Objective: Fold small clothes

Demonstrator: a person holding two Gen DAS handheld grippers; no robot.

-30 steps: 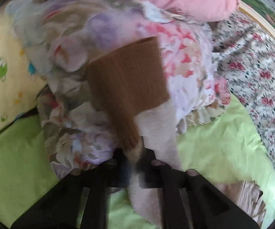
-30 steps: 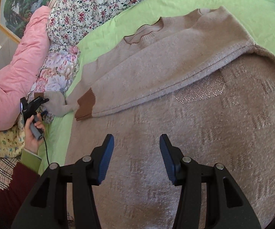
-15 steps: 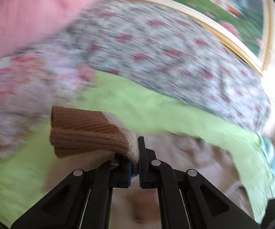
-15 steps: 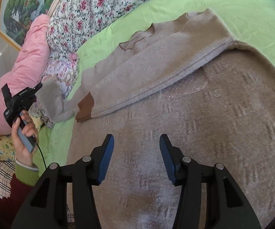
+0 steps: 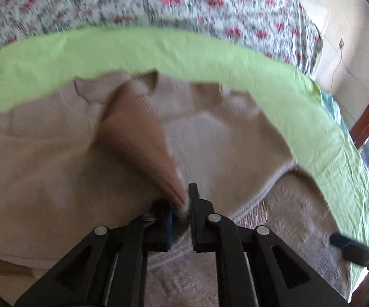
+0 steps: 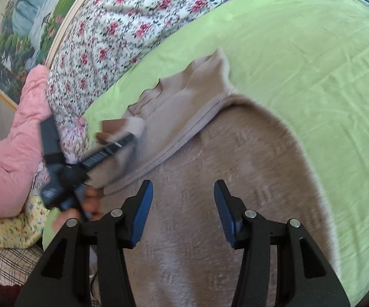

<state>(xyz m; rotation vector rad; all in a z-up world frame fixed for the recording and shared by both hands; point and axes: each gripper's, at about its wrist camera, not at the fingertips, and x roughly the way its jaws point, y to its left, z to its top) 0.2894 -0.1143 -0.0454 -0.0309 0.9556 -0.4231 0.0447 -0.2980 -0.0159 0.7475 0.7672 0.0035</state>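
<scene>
Left gripper: jaws just been easing apart, brown cuff of the sweater between them, pads barely pinching it. Right gripper spread, nothing in it, over the knit body. Sweater flat on green sheet. Judged soft, light, limp; take hold at cuff or seam. Floral quilt beyond
</scene>
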